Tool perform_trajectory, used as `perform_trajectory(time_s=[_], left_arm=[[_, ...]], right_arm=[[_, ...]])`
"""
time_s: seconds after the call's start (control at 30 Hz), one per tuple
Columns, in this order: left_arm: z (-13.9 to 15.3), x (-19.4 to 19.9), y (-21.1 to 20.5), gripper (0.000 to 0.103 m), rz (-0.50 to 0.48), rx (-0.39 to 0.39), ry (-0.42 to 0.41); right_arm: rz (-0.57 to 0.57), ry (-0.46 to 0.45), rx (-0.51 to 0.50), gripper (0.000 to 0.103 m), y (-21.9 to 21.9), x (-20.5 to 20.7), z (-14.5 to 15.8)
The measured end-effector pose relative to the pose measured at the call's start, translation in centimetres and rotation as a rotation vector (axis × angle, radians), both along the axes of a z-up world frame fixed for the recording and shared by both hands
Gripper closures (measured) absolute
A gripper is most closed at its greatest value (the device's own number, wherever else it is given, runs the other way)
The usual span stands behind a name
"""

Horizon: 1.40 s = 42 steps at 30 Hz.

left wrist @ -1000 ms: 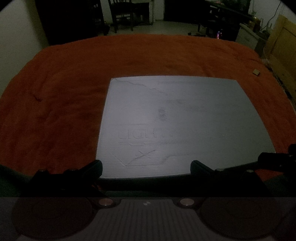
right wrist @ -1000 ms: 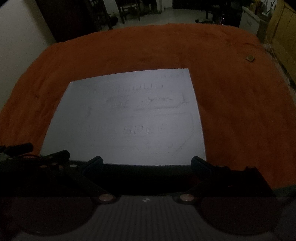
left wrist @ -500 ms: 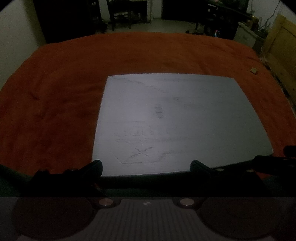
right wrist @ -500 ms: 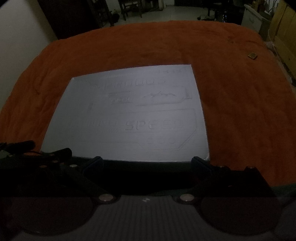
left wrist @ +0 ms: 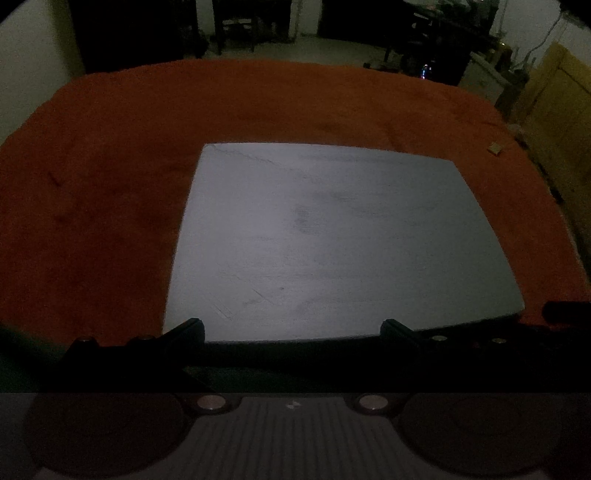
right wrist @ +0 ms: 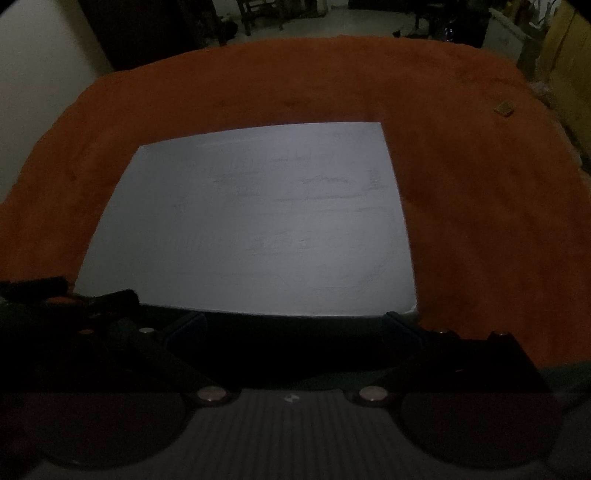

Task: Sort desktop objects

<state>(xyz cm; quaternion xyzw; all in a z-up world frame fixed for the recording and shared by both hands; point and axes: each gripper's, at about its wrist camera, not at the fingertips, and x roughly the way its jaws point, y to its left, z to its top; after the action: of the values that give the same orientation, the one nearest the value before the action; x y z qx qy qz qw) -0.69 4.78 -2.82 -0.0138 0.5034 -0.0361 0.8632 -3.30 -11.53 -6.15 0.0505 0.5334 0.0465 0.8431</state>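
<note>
A large pale grey mat with faint print (left wrist: pixel 332 236) lies flat on the orange cloth (left wrist: pixel 110 184); it also shows in the right wrist view (right wrist: pixel 258 221). My left gripper (left wrist: pixel 291 328) is open and empty, its fingers spread at the mat's near edge. My right gripper (right wrist: pixel 293 321) is open and empty at the mat's near edge, to the right of the left one. The left gripper's fingers (right wrist: pixel 110 299) show at the lower left of the right wrist view. A small tan block (left wrist: pixel 495 148) lies far right on the cloth, also in the right wrist view (right wrist: pixel 505 108).
The room is dim. Dark chairs (left wrist: pixel 236 26) and furniture stand beyond the far edge of the cloth. A wooden cabinet (left wrist: pixel 554 107) stands at the right. A pale wall (right wrist: pixel 37 66) is at the left.
Both cameras have risen and tilted slightly, so the mat sits lower and a little blurred in view. Both grippers stay open and empty.
</note>
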Motion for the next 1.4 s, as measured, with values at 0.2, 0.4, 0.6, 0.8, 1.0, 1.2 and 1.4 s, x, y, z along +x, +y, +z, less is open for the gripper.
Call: perform_trajectory(time_s=[0.2, 0.4, 0.6, 0.8, 1.0, 1.2, 1.4], left_arm=[[-0.7, 0.4, 0.0, 0.0, -0.029, -0.031, 0.048], [-1.2, 1.0, 1.0, 0.0, 0.005, -0.064, 0.048], [-1.9, 1.1, 0.7, 0.0, 0.008, -0.045, 0.052], [-2.2, 1.1, 0.5, 0.0, -0.033, -0.052, 0.059], [-2.4, 1.2, 0.7, 0.0, -0.04, -0.058, 0.064], [-2.4, 1.1, 0.6, 0.0, -0.044, -0.079, 0.066], [-2.7, 1.0, 0.7, 0.0, -0.051, -0.072, 0.062]], right_arm=[[-0.029, 0.042, -0.009, 0.0, -0.6, 0.6, -0.9], [-0.037, 0.017, -0.006, 0.0, -0.6, 0.7, -0.3], [-0.034, -0.029, -0.033, 0.0, -0.4, 0.5, 0.3], [-0.032, 0.019, -0.028, 0.0, -0.6, 1.0, -0.3], [-0.037, 0.01, -0.019, 0.0, -0.7, 0.8, -0.3], [-0.01, 0.01, -0.005, 0.0, -0.3, 0.6, -0.5], [0.013, 0.009, -0.006, 0.0, 0.3, 0.5, -0.8]])
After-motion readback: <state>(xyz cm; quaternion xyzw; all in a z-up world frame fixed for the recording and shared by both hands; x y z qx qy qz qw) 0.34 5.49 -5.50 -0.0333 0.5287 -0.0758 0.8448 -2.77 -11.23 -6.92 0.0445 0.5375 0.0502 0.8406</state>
